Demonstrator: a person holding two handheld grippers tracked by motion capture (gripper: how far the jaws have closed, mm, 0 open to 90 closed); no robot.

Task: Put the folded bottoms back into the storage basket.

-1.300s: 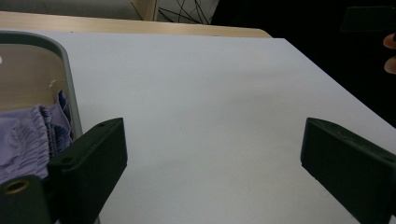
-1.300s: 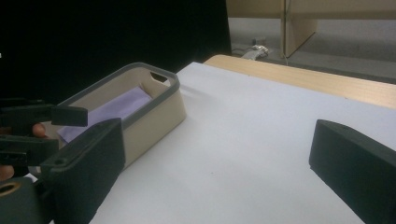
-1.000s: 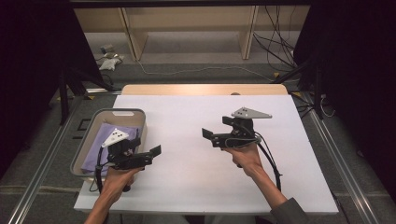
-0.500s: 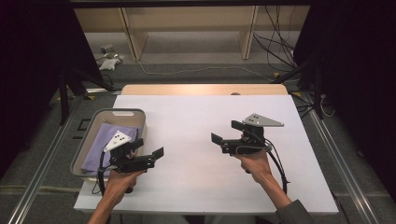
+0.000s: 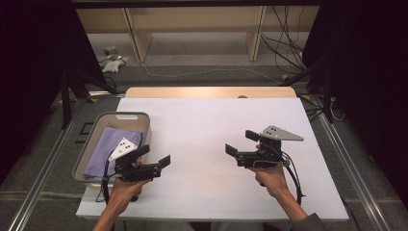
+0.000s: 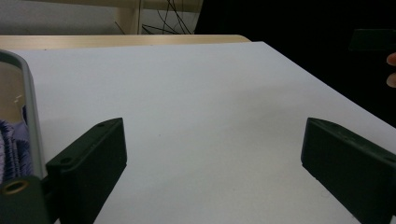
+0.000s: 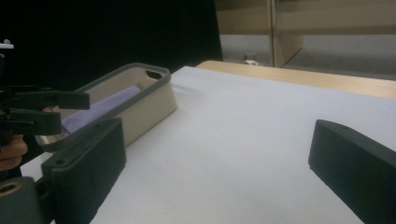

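Both hand-held grippers, left (image 5: pixel 157 158) and right (image 5: pixel 238 143), gape empty; right gripper view reveals the bin's (image 7: pixel 159 100) purple cloth (image 7: pixel 100 109).

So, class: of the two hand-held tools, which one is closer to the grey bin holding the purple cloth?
The left tool: it sits right beside the bin with the purple cloth, while the right tool hovers well apart over the bare white table.
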